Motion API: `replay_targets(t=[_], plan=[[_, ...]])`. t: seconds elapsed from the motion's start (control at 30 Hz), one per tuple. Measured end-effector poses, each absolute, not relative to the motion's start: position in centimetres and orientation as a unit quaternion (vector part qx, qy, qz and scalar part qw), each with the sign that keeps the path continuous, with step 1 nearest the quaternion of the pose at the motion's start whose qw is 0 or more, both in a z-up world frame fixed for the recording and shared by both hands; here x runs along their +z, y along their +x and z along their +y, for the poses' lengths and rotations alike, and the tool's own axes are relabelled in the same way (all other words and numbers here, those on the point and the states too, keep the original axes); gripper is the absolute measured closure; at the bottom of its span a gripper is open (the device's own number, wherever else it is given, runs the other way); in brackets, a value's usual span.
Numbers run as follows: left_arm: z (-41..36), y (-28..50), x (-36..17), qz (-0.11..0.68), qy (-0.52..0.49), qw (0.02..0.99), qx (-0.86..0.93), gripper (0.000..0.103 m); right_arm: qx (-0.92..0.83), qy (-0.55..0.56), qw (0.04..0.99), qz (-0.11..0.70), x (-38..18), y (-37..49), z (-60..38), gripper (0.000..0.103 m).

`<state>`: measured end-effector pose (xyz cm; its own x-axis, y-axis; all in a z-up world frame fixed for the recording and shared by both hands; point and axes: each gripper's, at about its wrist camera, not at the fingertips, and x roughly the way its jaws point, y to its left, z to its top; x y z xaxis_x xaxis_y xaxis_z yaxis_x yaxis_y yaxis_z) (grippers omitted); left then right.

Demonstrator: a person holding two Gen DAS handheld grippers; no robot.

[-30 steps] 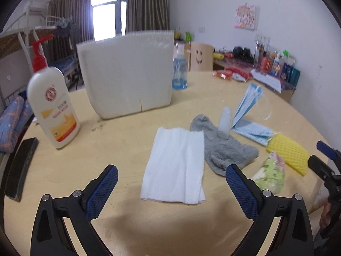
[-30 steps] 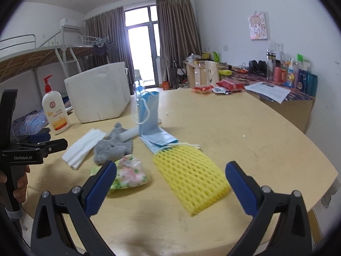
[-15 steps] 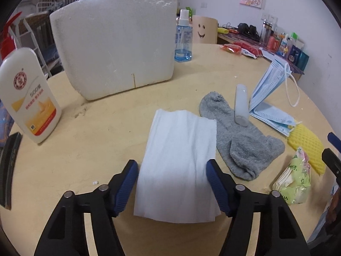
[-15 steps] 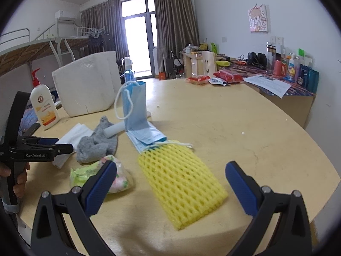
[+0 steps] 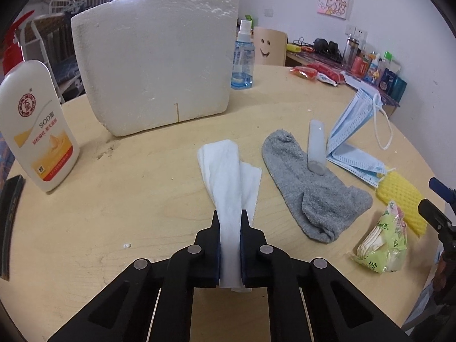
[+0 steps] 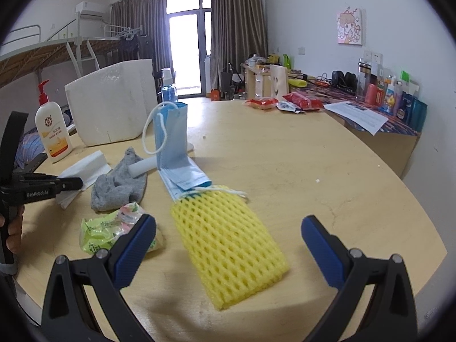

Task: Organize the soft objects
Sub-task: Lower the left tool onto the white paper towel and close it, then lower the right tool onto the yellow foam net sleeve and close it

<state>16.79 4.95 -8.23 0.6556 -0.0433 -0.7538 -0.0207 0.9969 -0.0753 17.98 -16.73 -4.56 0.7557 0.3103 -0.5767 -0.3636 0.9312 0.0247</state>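
Note:
My left gripper (image 5: 230,222) is shut on the near end of a white folded tissue (image 5: 225,176), which bunches between the pads and still lies on the round wooden table (image 5: 114,216). Right of it lie a grey sock (image 5: 307,196) with a small white tube (image 5: 316,148) on it, blue face masks (image 5: 353,131), a yellow foam net (image 5: 399,196) and a green tissue pack (image 5: 382,242). My right gripper (image 6: 228,245) stands open above the yellow foam net (image 6: 228,242), its pads on either side and apart from it. The left gripper (image 6: 68,183) shows at the left of the right wrist view, pinching the tissue (image 6: 85,165).
A white foam box (image 5: 159,65) stands at the back of the table, a lotion pump bottle (image 5: 34,125) at the left, a blue spray bottle (image 5: 243,59) behind. Snack packets (image 6: 285,104) and papers (image 6: 356,114) lie far right. The table edge (image 6: 427,270) runs close on the right.
My left gripper came down and forward over the tissue and shut on its near end, bunching it. The right gripper crept a little closer to the yellow net and stayed open.

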Motion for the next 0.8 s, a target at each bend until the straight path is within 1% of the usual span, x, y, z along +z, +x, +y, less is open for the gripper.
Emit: replay_targets(t=[0.23,0.3,0.47,0.53,0.6,0.67,0.7,0.73,0.77,0.8], plan=[[4.7,16.4,-8.0,0.408,-0.034,0.912,-0.018,0.093,0.18,-0.073,0.928,0.319,-5.3,18.5,-16.2,0.001],[4.8,16.5,-8.1,0.409,-0.036,0.912,-0.019,0.093,0.18,-0.082,0.924,0.328,-5.8,18.6,-16.0,0.005],[4.9,16.2,-8.0,0.405,-0.036,0.913,-0.021,0.093,0.174,-0.094,0.916,0.349,-6.8,19.0,-16.0,0.022],[4.9,16.2,-8.0,0.406,-0.037,0.913,-0.021,0.093,0.18,-0.09,0.914,0.351,-6.9,19.1,-16.2,0.024],[4.9,16.1,-7.9,0.404,-0.038,0.914,-0.021,0.093,0.179,-0.088,0.914,0.352,-6.8,19.1,-16.4,0.034],[4.9,16.1,-7.8,0.401,-0.038,0.915,-0.021,0.093,0.185,-0.082,0.913,0.354,-6.6,19.1,-16.6,0.048],[4.9,16.0,-7.7,0.398,-0.038,0.916,-0.021,0.093,0.187,-0.079,0.914,0.351,-6.4,19.0,-16.8,0.053],[5.0,15.9,-7.6,0.395,-0.038,0.918,-0.022,0.093,0.188,-0.077,0.915,0.35,-6.3,19.0,-16.9,0.063],[5.0,15.8,-7.4,0.392,-0.037,0.919,-0.021,0.093,0.19,-0.075,0.914,0.35,-6.2,18.9,-16.9,0.068],[5.0,15.7,-7.3,0.39,-0.038,0.92,-0.021,0.093,0.193,-0.07,0.915,0.348,-6.1,18.8,-17.1,0.071]])
